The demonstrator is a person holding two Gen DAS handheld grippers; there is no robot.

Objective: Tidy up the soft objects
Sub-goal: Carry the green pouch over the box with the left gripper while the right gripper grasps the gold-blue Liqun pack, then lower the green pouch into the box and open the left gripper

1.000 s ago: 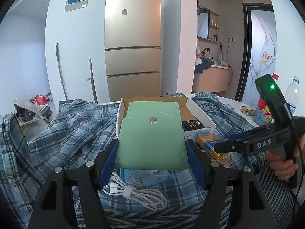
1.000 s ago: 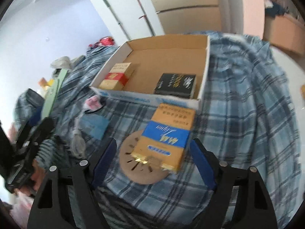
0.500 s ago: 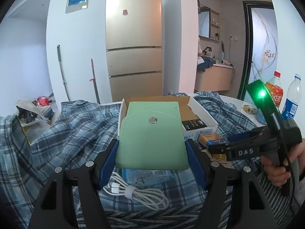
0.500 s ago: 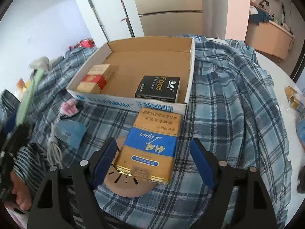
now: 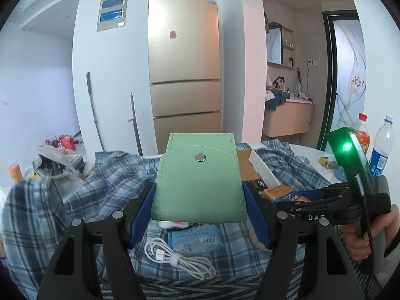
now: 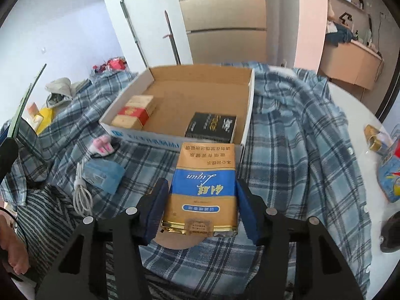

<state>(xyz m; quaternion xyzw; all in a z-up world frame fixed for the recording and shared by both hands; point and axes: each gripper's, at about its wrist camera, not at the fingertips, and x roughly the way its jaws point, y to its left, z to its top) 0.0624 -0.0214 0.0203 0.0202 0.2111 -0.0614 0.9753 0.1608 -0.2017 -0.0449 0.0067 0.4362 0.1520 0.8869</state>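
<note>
Both grippers loaded, cardboard box part-filled.
Left gripper (image 5: 199,206) clamps the green pouch (image 5: 198,180), lifted just in front of the cardboard box (image 6: 246,115). Right gripper (image 6: 200,207) jaws are closing on the orange-blue pack (image 6: 203,182), pads at its sides, just before the box's near wall. Inside the box: red-gold pack (image 6: 136,111), black pack (image 6: 212,126). Left to sort in front of the box: blue tissue pack (image 6: 105,176), white cable (image 6: 81,192), pink plush (image 6: 101,146).

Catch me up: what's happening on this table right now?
A person works two hand-held grippers over a plaid cloth. The left hand-held gripper holds a green pouch upright. The right hand-held gripper is closing around an orange-and-blue pack, just short of the cardboard box, which holds a red-and-white pack and a black pack.
</note>
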